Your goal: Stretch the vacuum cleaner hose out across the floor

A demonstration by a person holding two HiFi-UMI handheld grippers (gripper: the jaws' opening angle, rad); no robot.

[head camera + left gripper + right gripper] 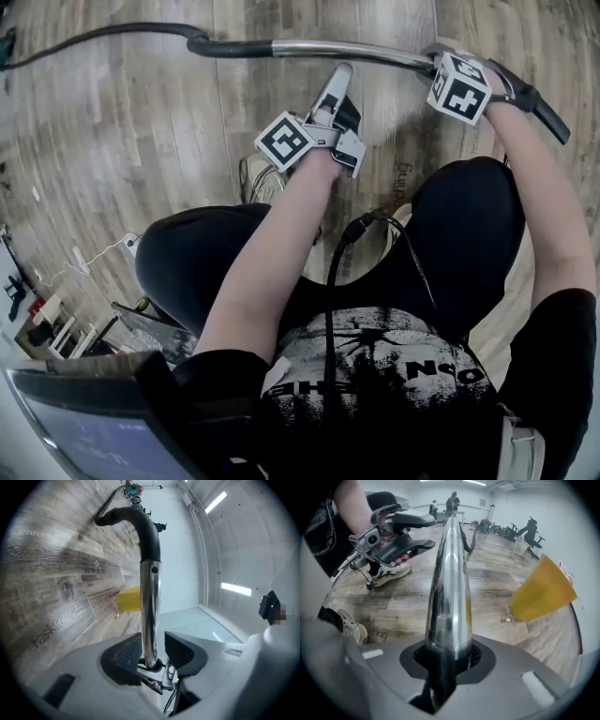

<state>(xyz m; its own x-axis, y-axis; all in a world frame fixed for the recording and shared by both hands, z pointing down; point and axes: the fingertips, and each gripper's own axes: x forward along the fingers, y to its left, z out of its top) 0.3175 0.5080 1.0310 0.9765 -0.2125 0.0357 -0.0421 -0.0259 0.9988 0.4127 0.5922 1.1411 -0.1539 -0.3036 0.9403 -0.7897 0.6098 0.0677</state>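
You are clamping the right gripper [448, 660] on the vacuum's chrome wand tube [347, 52], its pads pressing the metal from both sides. It is gripping near the end where the tube is meeting a black grip [534, 103]. Your left gripper [153, 649] is pointing level with its jaws standing apart. The same tube is passing between its ribbed pads [126, 652] without being squeezed. A gap is showing on one side, and the other pad seems to be sitting right beside the metal, though contact there is hard to judge. At the tube's other end, the curved black handle [202, 44] is leading into the vacuum cleaner hose [94, 36]. The hose is trailing away over the wood-look floor [141, 141] toward the left edge of the head view. A yellow object [543, 595] is lying on the floor well off to one side of the tube. You are crouching low over the floor with both forearms reaching forward.
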